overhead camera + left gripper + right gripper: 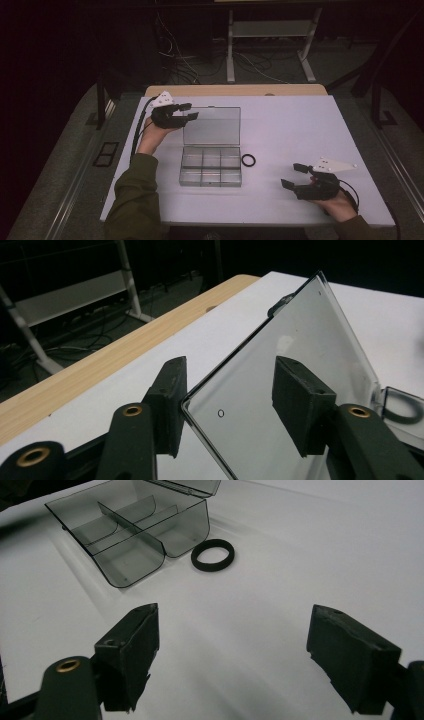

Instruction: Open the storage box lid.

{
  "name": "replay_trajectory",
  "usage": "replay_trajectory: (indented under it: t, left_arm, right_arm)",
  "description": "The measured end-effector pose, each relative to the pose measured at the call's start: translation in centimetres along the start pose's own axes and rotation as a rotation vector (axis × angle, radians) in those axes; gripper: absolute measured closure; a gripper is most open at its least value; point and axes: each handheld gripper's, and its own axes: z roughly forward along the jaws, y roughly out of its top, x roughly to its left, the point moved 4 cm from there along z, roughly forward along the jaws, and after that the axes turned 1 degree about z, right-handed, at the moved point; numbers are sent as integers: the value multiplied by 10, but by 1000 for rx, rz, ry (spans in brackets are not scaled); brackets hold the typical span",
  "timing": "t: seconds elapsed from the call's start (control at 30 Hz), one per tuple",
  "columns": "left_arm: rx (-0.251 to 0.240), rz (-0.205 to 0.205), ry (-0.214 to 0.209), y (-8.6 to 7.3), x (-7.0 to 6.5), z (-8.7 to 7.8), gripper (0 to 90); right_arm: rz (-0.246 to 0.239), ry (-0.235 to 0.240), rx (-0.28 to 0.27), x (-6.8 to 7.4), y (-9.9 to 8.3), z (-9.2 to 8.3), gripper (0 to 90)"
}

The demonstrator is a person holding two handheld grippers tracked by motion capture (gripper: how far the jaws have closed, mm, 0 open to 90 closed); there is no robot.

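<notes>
left gripper view: box lid (300,340) cut off

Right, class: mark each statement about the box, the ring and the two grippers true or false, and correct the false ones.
1. The box has its lid open. True.
2. The ring lies inside a compartment. False: it lies on the table, beside the box.
3. The left gripper is at the lid's corner, jaws either side of it. True.
4. The right gripper holds the ring. False: its jaws are open and empty, apart from the ring.
5. The compartments hold screws. False: they look empty.
</notes>
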Motion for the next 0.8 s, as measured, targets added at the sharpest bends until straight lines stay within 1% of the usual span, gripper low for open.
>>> replay_trajectory:
  t: [0.17,0.4,0.43,0.57,0.73,0.8]
  left_arm:
    - [2,-12,11,-3,1,4,451]
    - [10,-13,26,-6,4,8,432]
    - [7,-18,29,-6,4,9,430]
    - [19,-21,41,-9,6,12,414]
    - [25,-30,45,-12,7,16,398]
    - [31,-27,50,-13,8,17,394]
  right_arm:
    - [-2,-4,1,0,0,1,206]
    - [0,1,6,1,-1,1,206]
    - [0,1,5,1,-1,1,206]
    - [-3,-1,4,0,0,1,206]
    - [-5,1,6,1,-1,2,206]
    - [-5,0,6,1,-1,2,206]
